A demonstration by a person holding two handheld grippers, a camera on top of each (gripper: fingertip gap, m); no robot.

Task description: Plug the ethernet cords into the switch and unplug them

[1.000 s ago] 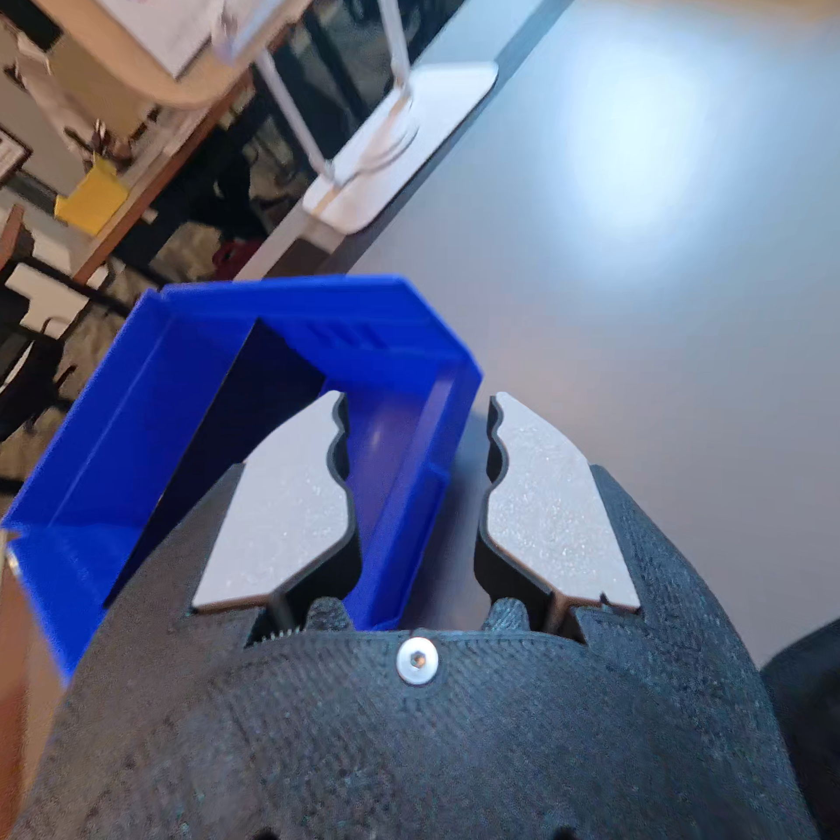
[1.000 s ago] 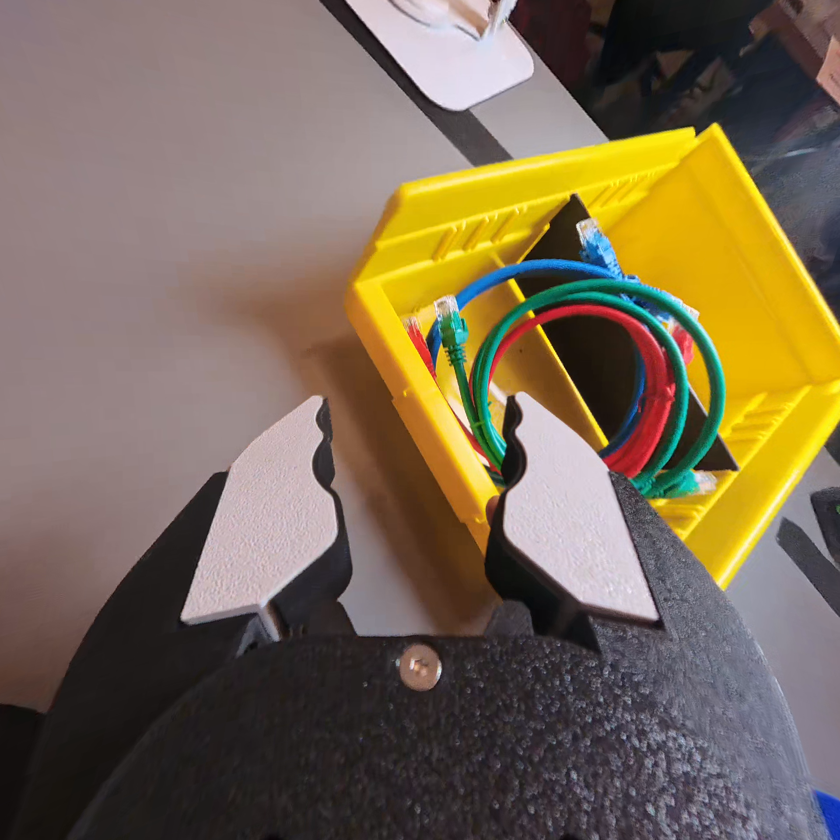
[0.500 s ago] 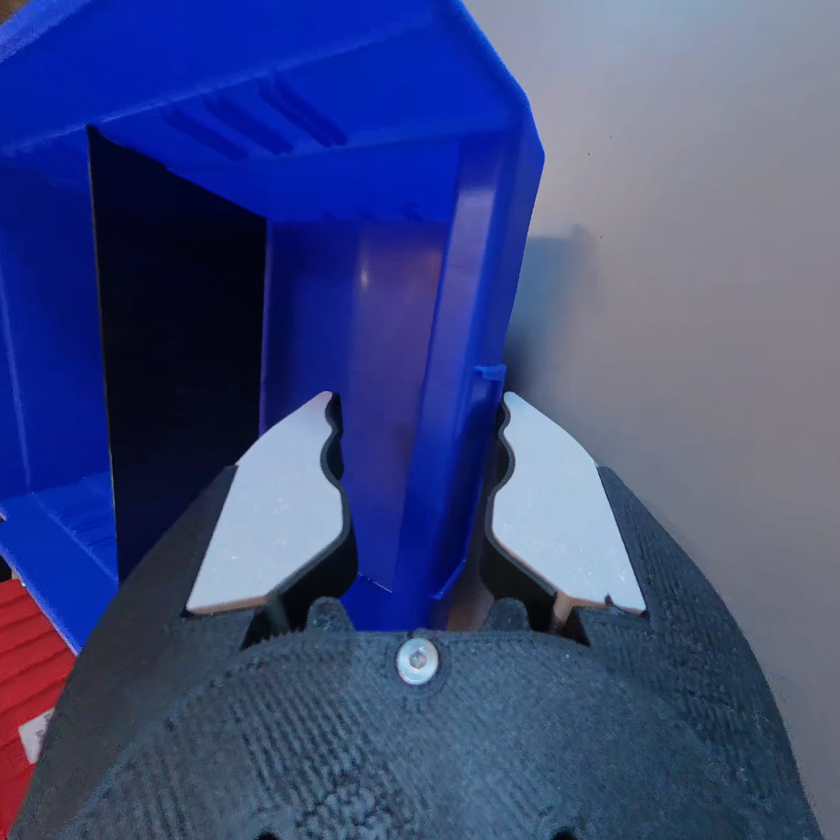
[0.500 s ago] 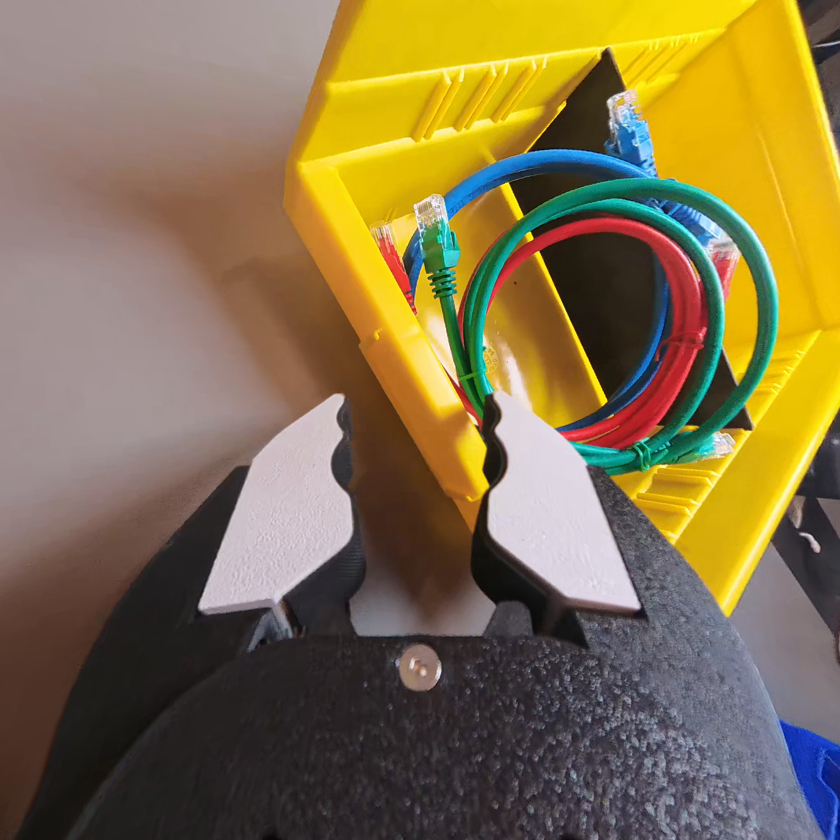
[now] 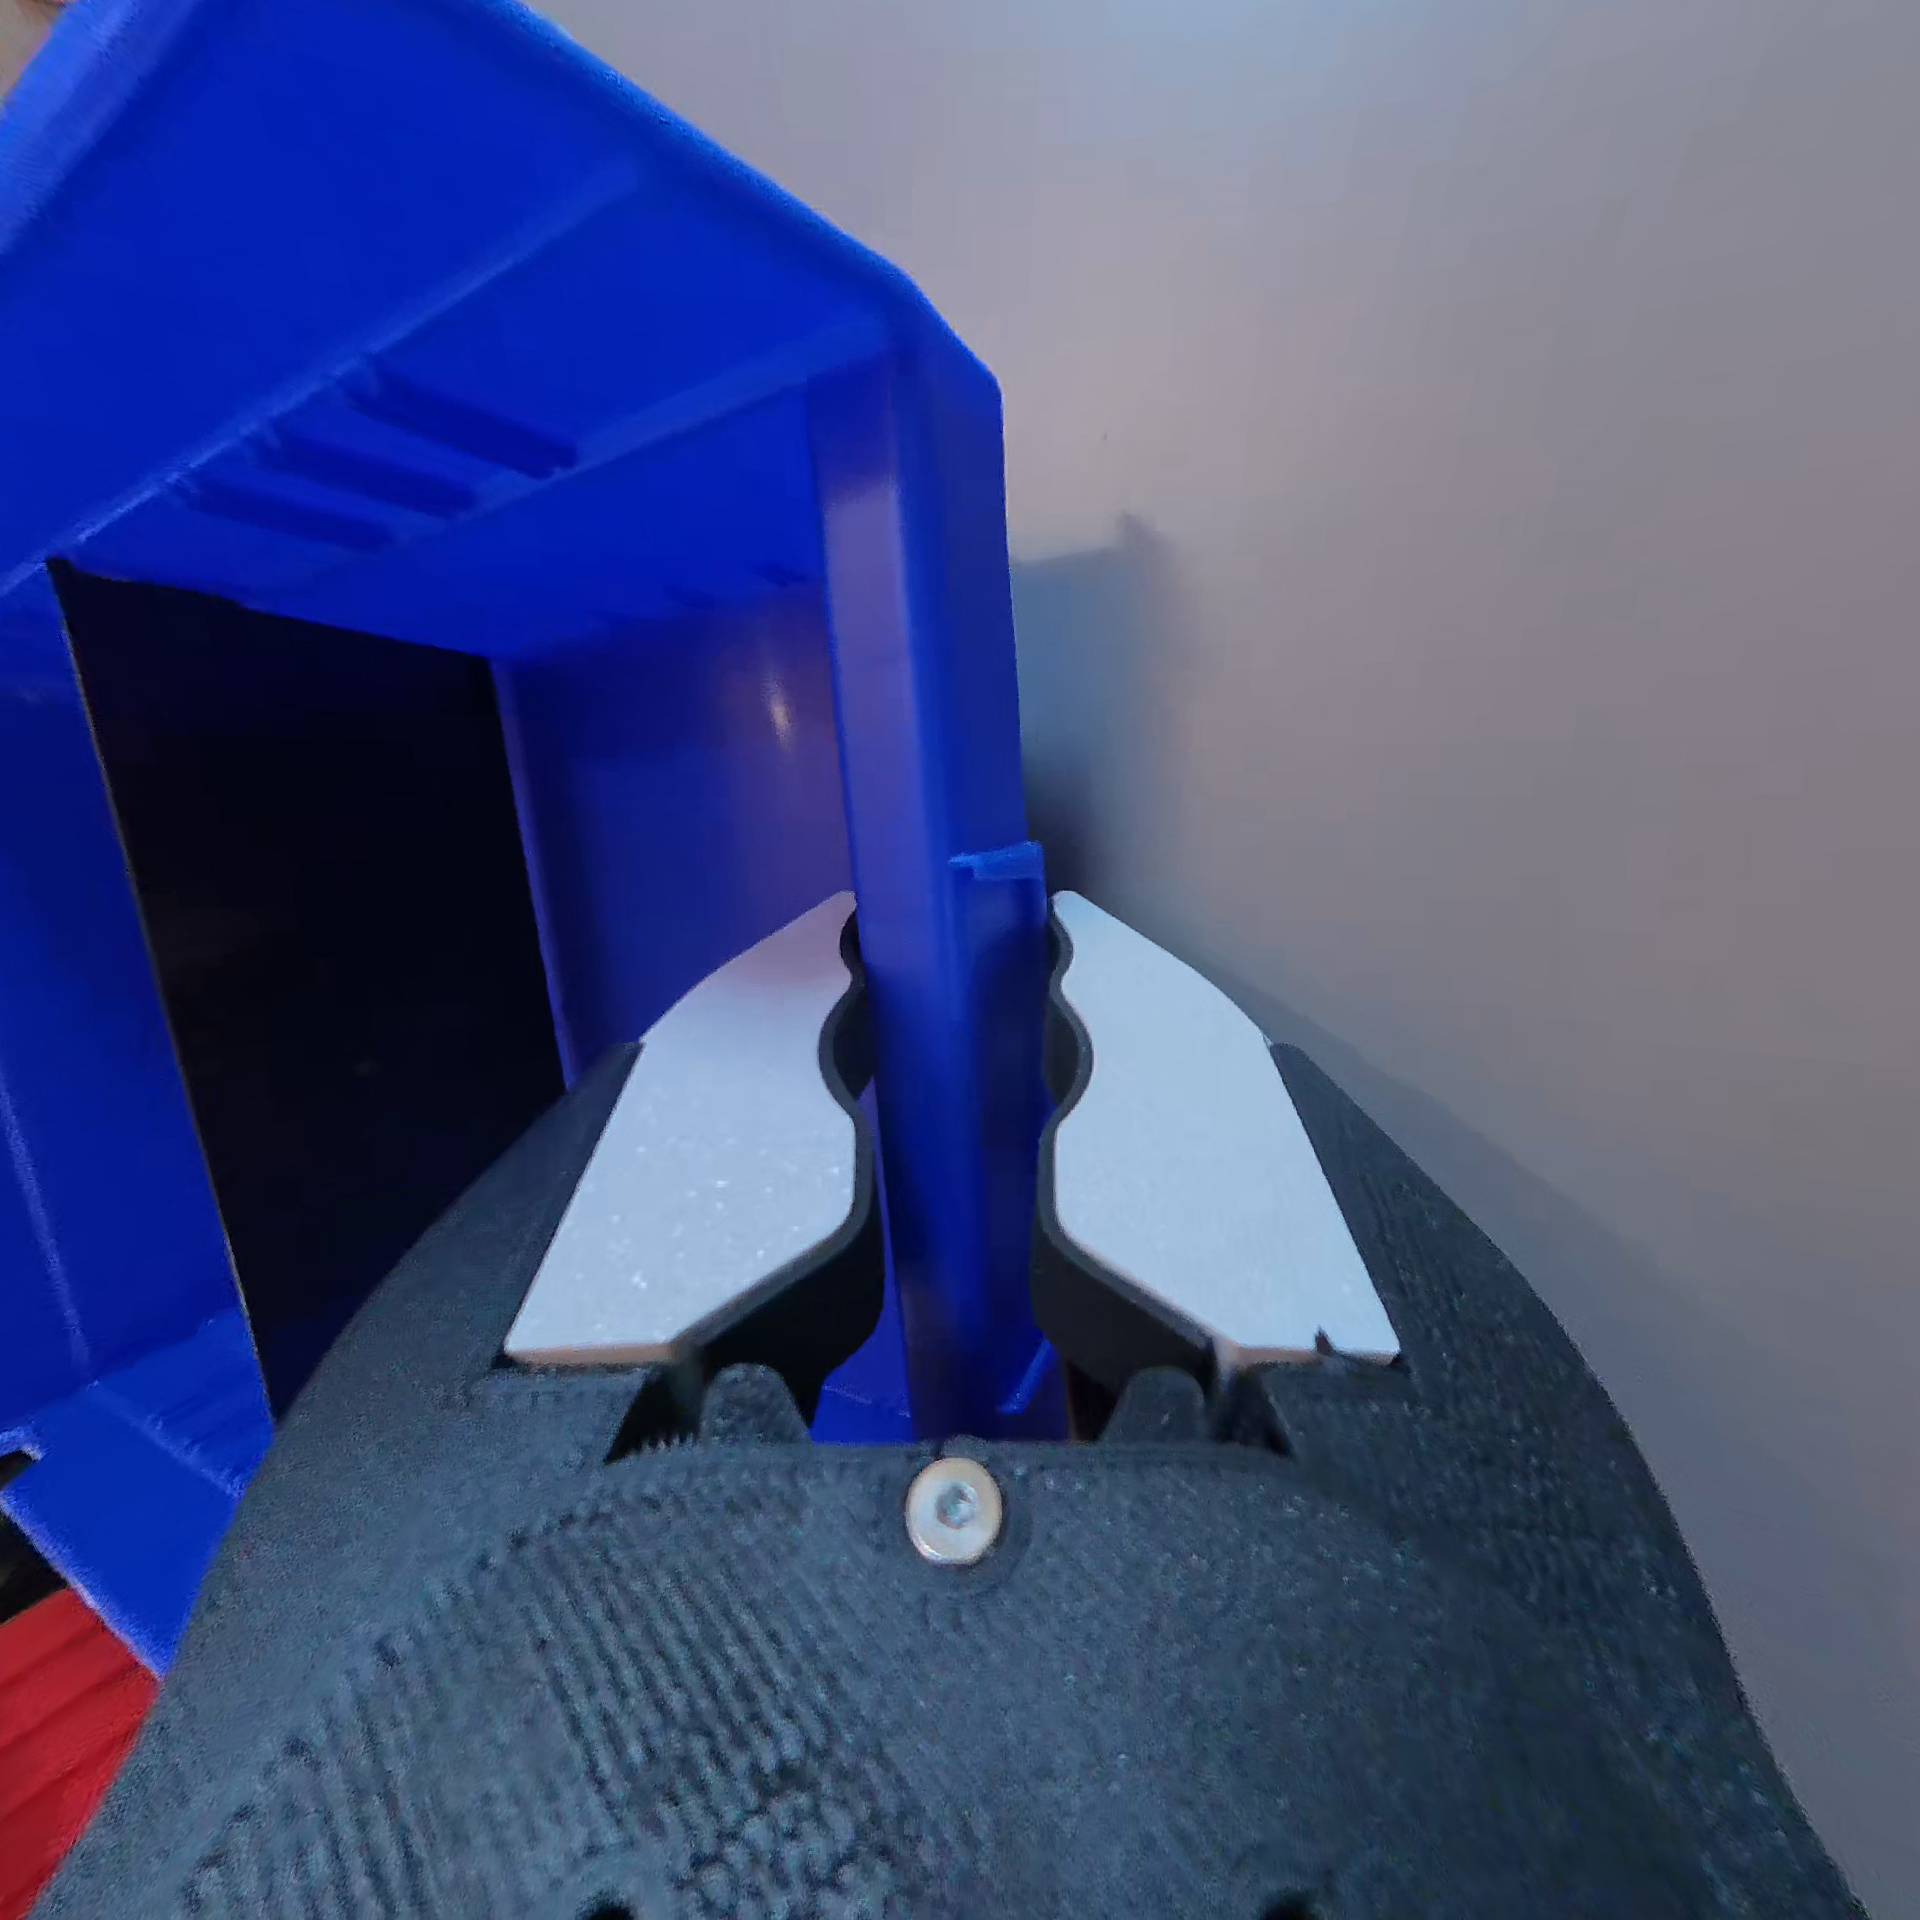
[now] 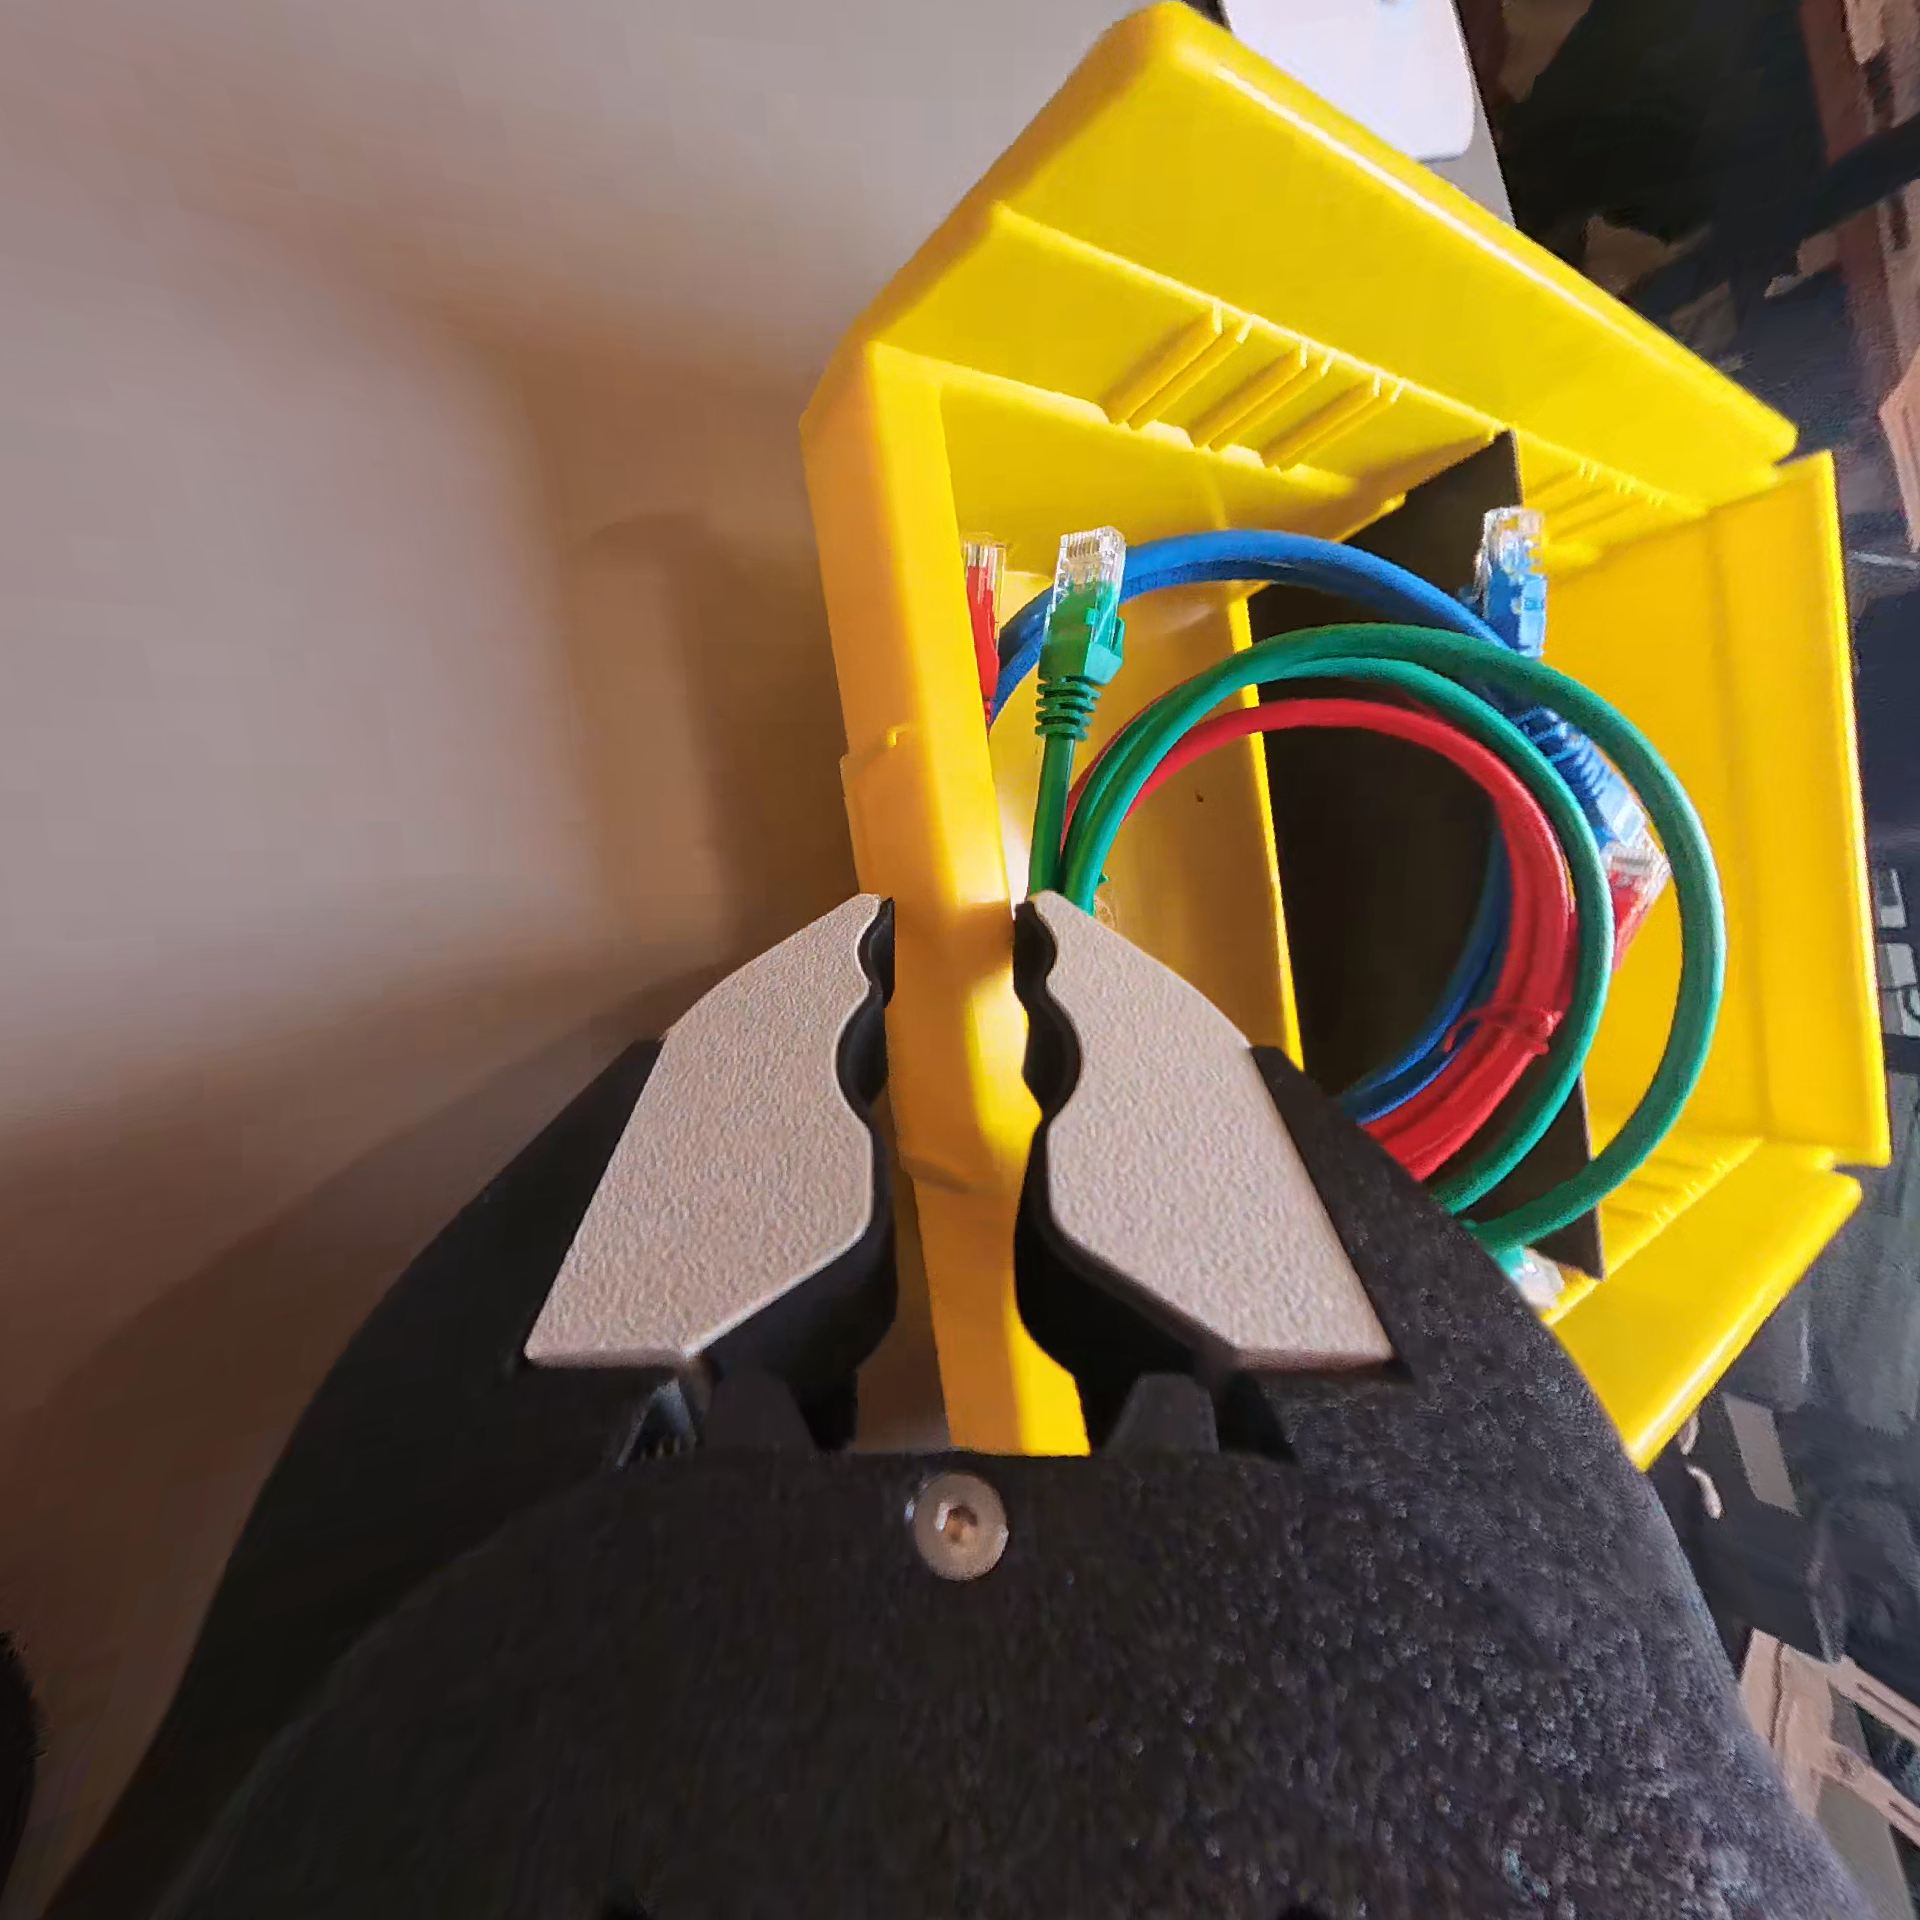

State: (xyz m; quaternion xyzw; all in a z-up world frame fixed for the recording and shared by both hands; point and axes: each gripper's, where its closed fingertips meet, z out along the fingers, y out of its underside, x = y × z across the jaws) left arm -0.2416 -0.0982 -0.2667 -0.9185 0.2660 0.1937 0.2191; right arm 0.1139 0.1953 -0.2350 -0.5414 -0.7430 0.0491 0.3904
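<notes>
My left gripper is shut on the right side wall of a blue plastic bin, one finger inside and one outside. The bin has a black divider and looks empty where I can see in. My right gripper is shut on the left side wall of a yellow bin. That bin holds coiled ethernet cords: a green one, a red one and a blue one, draped over a black divider. No switch is in view.
Both bins rest on a grey table. A red object shows at the lower left below the blue bin. A white flat base lies beyond the yellow bin, near the table's edge, with room clutter past it. Left tips to right tips: about 45 cm.
Both grippers have moved forward onto the bin walls and closed on them: left on the blue bin, right on the yellow bin. They were open one second ago.
</notes>
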